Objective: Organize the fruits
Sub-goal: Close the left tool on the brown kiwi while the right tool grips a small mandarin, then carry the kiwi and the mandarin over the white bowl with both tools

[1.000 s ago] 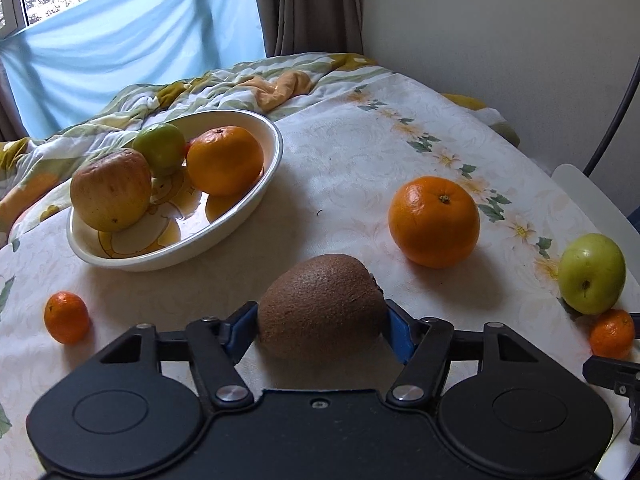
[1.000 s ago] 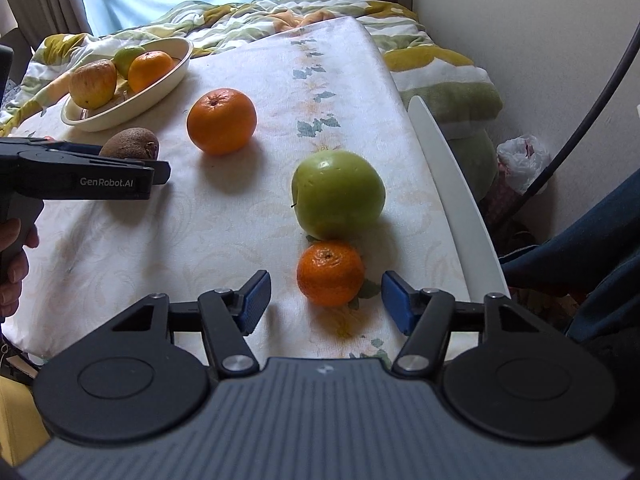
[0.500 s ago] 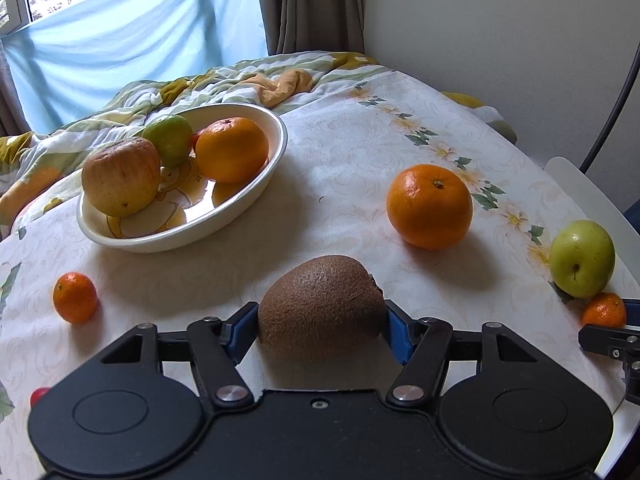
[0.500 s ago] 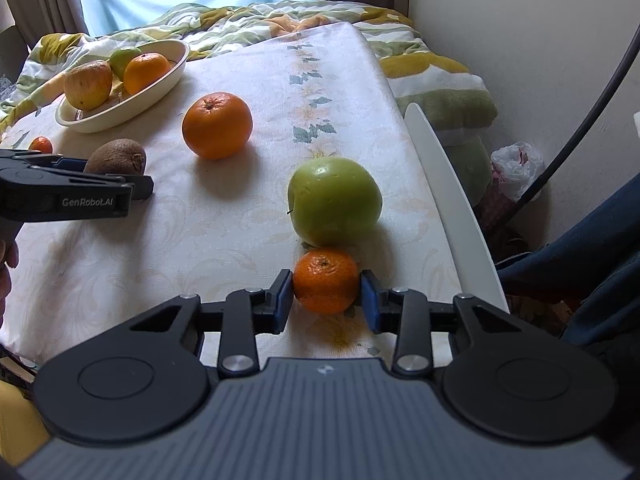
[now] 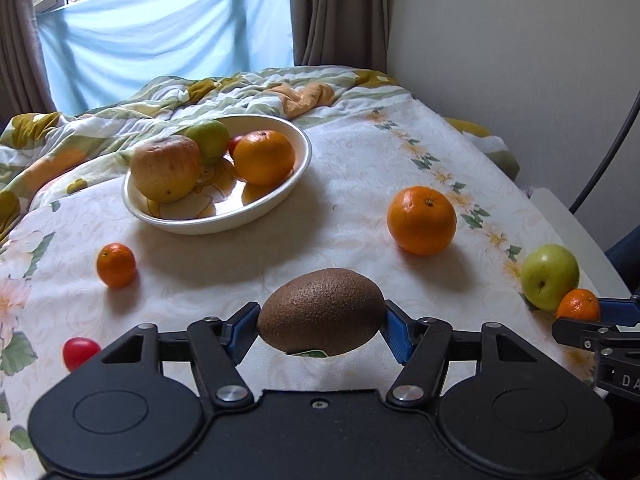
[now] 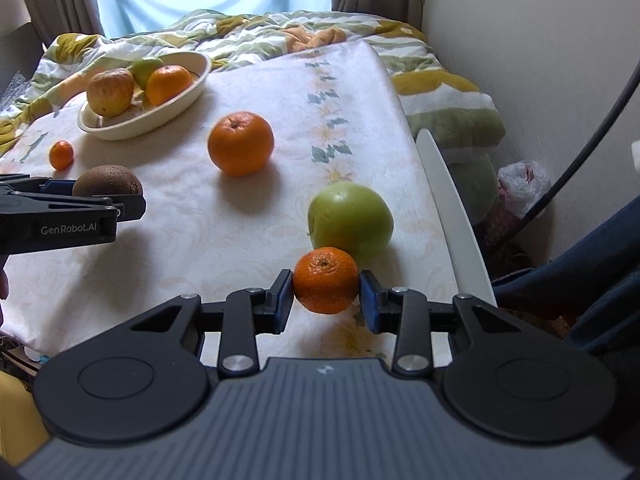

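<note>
A brown kiwi [image 5: 322, 312] is clamped between the blue pads of my left gripper [image 5: 320, 322], held above the flowered tablecloth [image 5: 344, 200]. The right wrist view shows the same kiwi [image 6: 106, 180] at the left edge. My right gripper [image 6: 326, 284] is shut on a small mandarin [image 6: 326, 280] that rests on the cloth against a green apple [image 6: 350, 220]. A cream bowl [image 5: 224, 224] at the back left holds a yellow-red apple, a green fruit and an orange. A large orange [image 5: 421, 220] lies loose between the bowl and the green apple.
Another small mandarin [image 5: 116, 265] and a small red fruit [image 5: 80, 353] lie on the cloth at the left. A rumpled quilt [image 5: 240, 88] is heaped behind the bowl. A white chair back [image 6: 452, 216] stands along the table's right edge by the wall.
My right gripper has closed on the small mandarin, which lay between its open jaws before. My left gripper has risen with the kiwi, and more of the table's left side shows.
</note>
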`<state>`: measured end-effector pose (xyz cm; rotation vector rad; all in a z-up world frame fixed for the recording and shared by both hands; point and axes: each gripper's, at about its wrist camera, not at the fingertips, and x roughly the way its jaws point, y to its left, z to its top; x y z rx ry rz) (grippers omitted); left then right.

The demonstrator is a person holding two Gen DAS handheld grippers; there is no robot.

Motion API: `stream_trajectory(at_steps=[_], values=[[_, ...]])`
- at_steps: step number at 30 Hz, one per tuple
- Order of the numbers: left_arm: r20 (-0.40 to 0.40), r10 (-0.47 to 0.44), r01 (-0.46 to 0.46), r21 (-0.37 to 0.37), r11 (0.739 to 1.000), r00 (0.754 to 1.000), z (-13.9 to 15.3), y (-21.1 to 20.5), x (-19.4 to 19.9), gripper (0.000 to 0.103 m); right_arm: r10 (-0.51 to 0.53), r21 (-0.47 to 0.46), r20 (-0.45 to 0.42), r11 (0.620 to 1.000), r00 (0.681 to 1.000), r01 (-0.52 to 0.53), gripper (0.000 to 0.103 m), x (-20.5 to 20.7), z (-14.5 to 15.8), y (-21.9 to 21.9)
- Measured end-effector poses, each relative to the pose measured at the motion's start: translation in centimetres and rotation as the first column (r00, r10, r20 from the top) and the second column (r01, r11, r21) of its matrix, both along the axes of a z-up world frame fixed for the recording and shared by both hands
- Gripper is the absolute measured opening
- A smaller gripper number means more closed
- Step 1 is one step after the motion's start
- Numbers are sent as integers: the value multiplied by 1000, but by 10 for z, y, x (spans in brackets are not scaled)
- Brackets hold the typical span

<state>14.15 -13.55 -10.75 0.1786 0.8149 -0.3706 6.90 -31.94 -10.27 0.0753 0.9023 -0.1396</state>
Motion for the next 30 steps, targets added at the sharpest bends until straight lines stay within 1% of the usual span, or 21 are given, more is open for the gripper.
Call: stream_trajectory(at_steps=[8,17,23,30], values=[[45,69,-68,-36,997,997,36,11,-14,69,63,-3,41,998,997,-63,51,1,27,6],[115,160,-151,-84,985,980,80,23,-19,68,157,5,105,987,982,-158,51,16,69,11],[153,204,-189,-106,976,967,100,31,-6,68,211,2,142,977,967,-213,51,38,90,19],[182,216,-197,-113,974,959,110,43,29,68,245,2,169,968,955,-249,51,77,106,30]])
